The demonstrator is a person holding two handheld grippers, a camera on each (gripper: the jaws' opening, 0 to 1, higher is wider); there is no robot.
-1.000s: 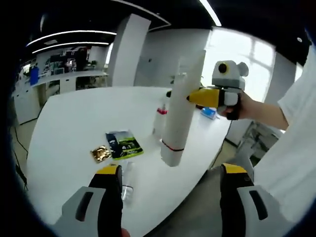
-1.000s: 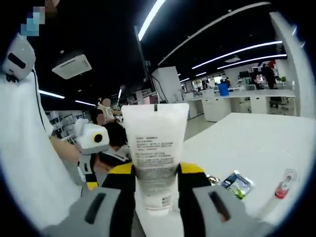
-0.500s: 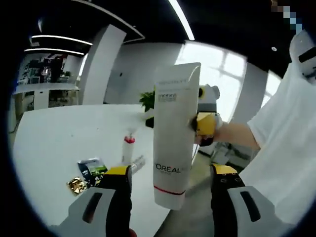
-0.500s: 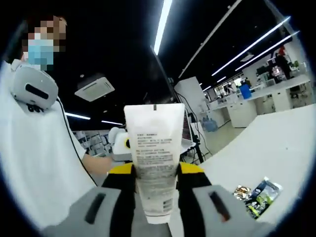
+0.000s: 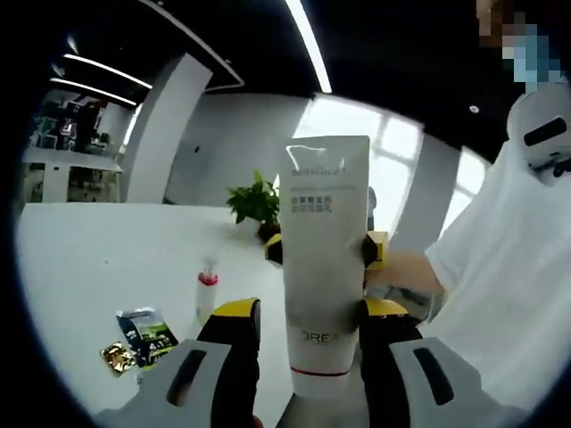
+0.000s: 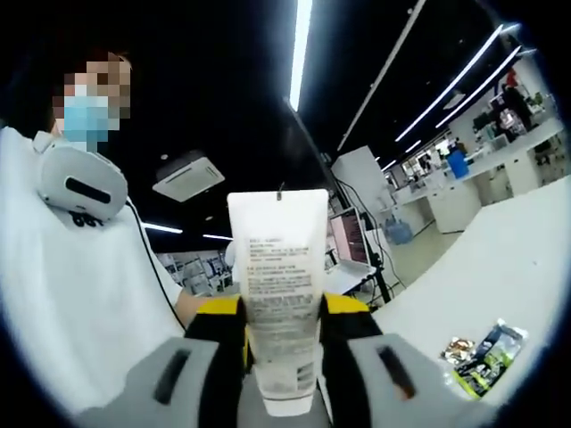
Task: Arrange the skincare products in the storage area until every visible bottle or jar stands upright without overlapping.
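right tool clamped (left flanking)

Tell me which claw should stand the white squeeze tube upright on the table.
Right. The right claw is clamped on the white squeeze tube, held off the white table. The left claw only brackets its lower end, jaws apart.

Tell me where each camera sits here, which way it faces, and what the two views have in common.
Left gripper view: rides the left tongs, facing the white tube between its jaws, the right tongs clamping it behind, the white table and sachets; the person's white sleeve shows.
Right gripper view: rides the right tongs, tilted up toward ceiling lights, shut on the white tube; the person's white shirt shows.
Shared: the tube, table, sachets and person.
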